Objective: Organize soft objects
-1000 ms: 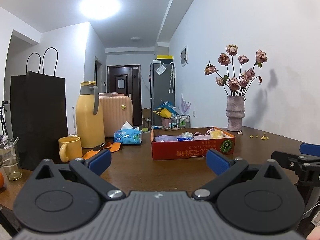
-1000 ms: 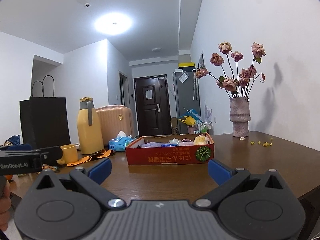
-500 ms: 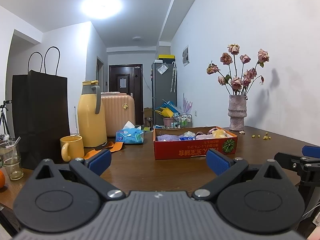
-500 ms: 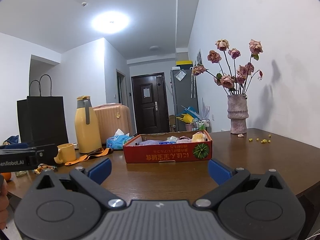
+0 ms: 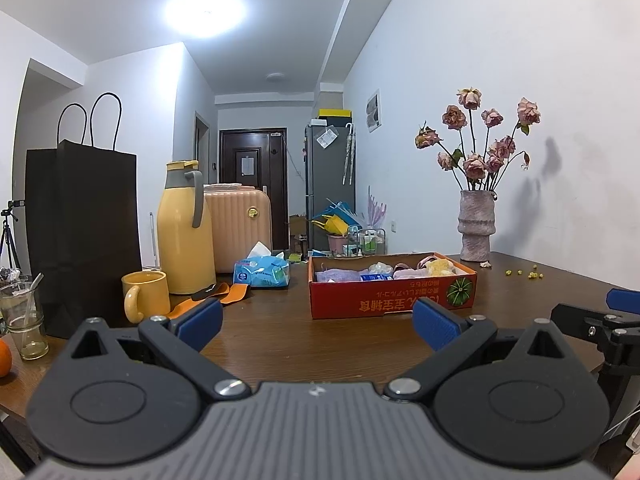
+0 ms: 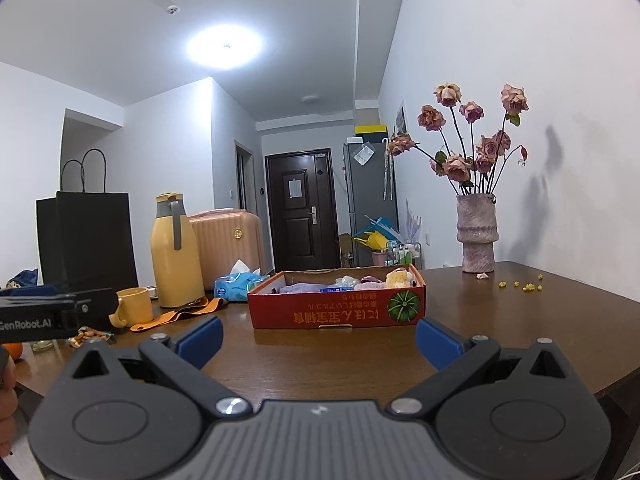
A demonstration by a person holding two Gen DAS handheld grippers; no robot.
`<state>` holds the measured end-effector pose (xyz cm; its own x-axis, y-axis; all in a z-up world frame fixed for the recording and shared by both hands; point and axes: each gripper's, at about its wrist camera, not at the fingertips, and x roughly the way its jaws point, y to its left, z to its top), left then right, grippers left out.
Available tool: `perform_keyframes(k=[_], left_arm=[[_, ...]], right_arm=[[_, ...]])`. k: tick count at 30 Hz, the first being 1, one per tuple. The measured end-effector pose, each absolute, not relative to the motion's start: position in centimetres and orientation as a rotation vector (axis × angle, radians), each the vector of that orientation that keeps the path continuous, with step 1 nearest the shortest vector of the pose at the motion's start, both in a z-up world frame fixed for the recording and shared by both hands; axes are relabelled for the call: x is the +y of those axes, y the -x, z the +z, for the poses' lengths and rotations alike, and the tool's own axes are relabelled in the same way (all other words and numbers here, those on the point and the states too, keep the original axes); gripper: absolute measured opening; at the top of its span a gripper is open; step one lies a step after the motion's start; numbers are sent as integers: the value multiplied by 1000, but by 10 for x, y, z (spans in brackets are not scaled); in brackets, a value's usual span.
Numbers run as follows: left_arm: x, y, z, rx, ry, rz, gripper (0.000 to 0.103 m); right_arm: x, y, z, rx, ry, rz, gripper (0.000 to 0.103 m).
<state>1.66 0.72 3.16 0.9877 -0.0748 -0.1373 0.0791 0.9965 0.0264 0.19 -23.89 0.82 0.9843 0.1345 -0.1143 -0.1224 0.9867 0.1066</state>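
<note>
On the counter: a dark brown wooden counter (image 5: 280, 344) carries everything; both grippers are held above its near edge, facing the far wall.
Left gripper: the left gripper (image 5: 316, 320) has its jaws spread wide with bare counter between the blue pads; it grips nothing. It also shows at 9 o'clock in the right wrist view (image 6: 56, 312).
Right gripper: the right gripper (image 6: 318, 338) likewise has its jaws wide apart and empty. Its tip shows at 3 o'clock in the left wrist view (image 5: 600, 316).
Red box: a shallow red cardboard box (image 5: 392, 296) stands at 12 o'clock from both grippers, well apart from the pads, with a green pumpkin picture on its front right corner.
Soft objects: soft objects (image 5: 384, 272) lie inside the red box: a lilac cloth at the left, a blue-and-white packet in the middle, pink pieces and a yellow plush piece at the right. What each one is cannot be told.
Tissue pack: a blue tissue pack (image 5: 262, 272) lies at 11 o'clock, just left of the box, a white sheet sticking up.
Jug and mug: a tall yellow jug (image 5: 184, 232) stands at 10 o'clock, a yellow mug (image 5: 144, 296) in front of it, an orange strap (image 5: 212, 296) lying between mug and tissue pack.
Paper bag: a black paper bag (image 5: 84, 232) stands upright at 9 o'clock, a drinking glass (image 5: 22, 320) near it.
Vase: a pink vase (image 5: 476, 224) of dried roses stands at 2 o'clock by the wall, small yellow bits (image 5: 524, 274) scattered to its right.
</note>
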Motion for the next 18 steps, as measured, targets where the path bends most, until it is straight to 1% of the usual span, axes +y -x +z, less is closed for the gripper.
perform_keyframes(k=[18], left_arm=[[7, -17, 31, 140, -34, -80, 103]], right_arm=[[-238, -3, 6, 128, -105, 131, 103]])
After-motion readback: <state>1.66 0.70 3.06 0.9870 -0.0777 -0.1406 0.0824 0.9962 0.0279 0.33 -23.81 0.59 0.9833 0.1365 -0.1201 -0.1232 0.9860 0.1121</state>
